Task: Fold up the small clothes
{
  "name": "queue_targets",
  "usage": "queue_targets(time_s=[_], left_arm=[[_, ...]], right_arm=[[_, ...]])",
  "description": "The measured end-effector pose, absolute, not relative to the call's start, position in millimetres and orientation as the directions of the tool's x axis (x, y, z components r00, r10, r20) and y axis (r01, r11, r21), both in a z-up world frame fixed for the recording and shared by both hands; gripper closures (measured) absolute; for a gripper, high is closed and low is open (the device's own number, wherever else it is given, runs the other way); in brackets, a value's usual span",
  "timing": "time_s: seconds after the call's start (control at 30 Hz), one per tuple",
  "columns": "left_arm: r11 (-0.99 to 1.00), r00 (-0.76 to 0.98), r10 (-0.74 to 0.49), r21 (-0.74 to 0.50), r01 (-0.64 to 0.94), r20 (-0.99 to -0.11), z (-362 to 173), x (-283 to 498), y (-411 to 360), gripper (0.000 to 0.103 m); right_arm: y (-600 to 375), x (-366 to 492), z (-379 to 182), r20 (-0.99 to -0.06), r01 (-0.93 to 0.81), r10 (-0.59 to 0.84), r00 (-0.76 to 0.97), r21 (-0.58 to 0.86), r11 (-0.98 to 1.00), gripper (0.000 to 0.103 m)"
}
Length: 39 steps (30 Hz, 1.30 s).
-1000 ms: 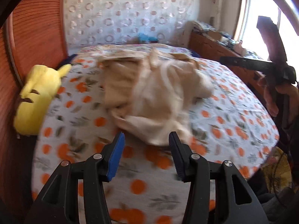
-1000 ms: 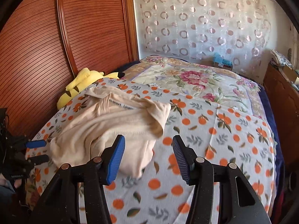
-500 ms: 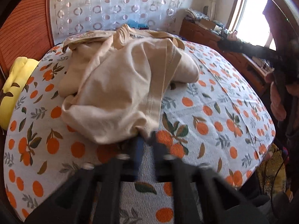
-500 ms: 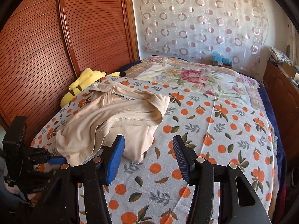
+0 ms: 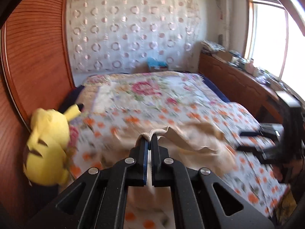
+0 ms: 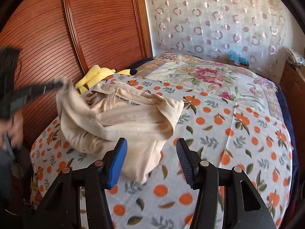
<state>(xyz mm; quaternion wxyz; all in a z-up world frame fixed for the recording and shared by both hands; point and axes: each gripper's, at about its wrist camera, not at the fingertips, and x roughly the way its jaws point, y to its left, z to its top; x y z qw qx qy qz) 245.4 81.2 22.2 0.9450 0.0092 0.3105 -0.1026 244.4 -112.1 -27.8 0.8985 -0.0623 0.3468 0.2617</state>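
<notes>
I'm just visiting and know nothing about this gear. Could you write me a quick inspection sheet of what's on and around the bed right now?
Surface: bed under an orange-print blanket; floral quilt farther back.
Job's things: one beige garment, crumpled, one edge lifted.
Clutter: yellow plush toy at the bed's edge by the wood panel.
Grippers: left gripper shut on the garment's edge; right gripper open, over the blanket, touching nothing.
Cables: nothing seen for certain.
Surroundings: ribbed wood panel, circle-pattern curtain, cluttered dresser under a bright window.
</notes>
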Motion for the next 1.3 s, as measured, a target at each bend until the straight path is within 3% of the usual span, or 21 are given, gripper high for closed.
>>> queue_targets(time_s=[0.2,0.3,0.43,0.5,0.6,0.73,0.87,0.9,0.97,1.03,1.1,1.3], left_arm=[[0.99,0.762,-0.14,-0.069,0.124,-0.632,5.5,321.7,121.3,0.1],[0.99,0.748,-0.141,-0.084,0.113,-0.648,-10.6,333.4,129.2,0.1],[0.988,0.725,-0.149,-0.123,0.089,-0.672,-32.6,346.6,139.6,0.1],[0.988,0.717,-0.15,-0.126,0.087,-0.681,-40.2,350.6,139.8,0.1],[0.987,0.713,-0.159,-0.135,0.091,-0.683,-46.1,356.5,139.2,0.1],[0.984,0.724,-0.173,-0.144,0.102,-0.668,-43.0,359.4,140.1,0.1],[0.983,0.716,-0.182,-0.146,0.112,-0.674,-40.6,358.1,142.4,0.095],[0.982,0.712,-0.187,-0.145,0.12,-0.677,-40.2,354.5,142.3,0.088],[0.98,0.714,-0.199,-0.144,0.139,-0.671,-39.0,344.3,141.8,0.049],[0.976,0.706,-0.217,-0.154,0.153,-0.674,-39.2,331.7,143.0,0.034],[0.975,0.703,-0.222,-0.15,0.163,-0.676,-39.3,316.5,143.6,0.033],[0.969,0.677,-0.238,-0.125,0.213,-0.696,-47.2,264.4,129.6,0.033]], right_arm=[[-105.6,295.5,-40.4,-0.709,-0.516,0.432,0.558,0.111,0.849,0.048],[-103.1,321.9,-44.6,-0.721,-0.517,0.462,0.517,0.167,0.84,0.048],[-91.0,348.8,-45.4,-0.731,-0.54,0.45,0.513,0.133,0.831,0.048],[-86.7,363.0,-43.2,-0.721,-0.543,0.44,0.536,0.106,0.833,0.06],[-81.9,382.6,-40.2,-0.69,-0.521,0.419,0.59,0.071,0.851,0.097],[-84.1,401.9,-37.7,-0.641,-0.437,0.349,0.684,0.024,0.899,0.098],[-76.5,408.9,-43.8,-0.66,-0.425,0.334,0.673,0.024,0.905,0.098],[-74.2,408.3,-46.3,-0.671,-0.431,0.334,0.662,0.023,0.902,0.093],[-73.6,405.2,-47.0,-0.683,-0.425,0.309,0.662,-0.001,0.905,0.079],[-76.7,392.8,-42.6,-0.674,-0.436,0.324,0.664,0.003,0.9,0.046],[-84.3,373.6,-38.9,-0.677,-0.445,0.341,0.652,0.021,0.895,0.04],[-105.7,305.3,-37.1,-0.7,-0.507,0.46,0.546,0.16,0.847,0.04]])
